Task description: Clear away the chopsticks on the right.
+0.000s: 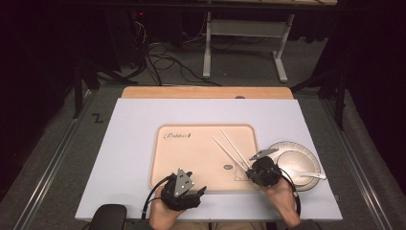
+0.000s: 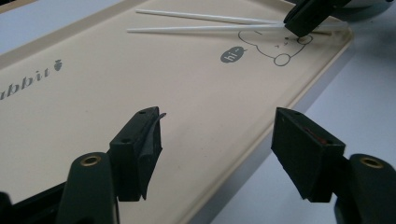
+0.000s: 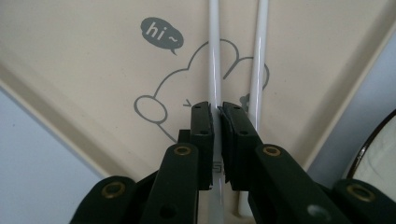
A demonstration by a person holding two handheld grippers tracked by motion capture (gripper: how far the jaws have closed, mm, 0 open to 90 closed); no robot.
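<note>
Your right gripper (image 3: 216, 116) is clamped on one thin, smooth, slippery white chopstick (image 3: 214, 56) near its end at the tray's (image 1: 191, 177) right near corner, so keep squeezing there, while your left gripper (image 2: 217, 154) hangs released over the tray's near edge.
</note>
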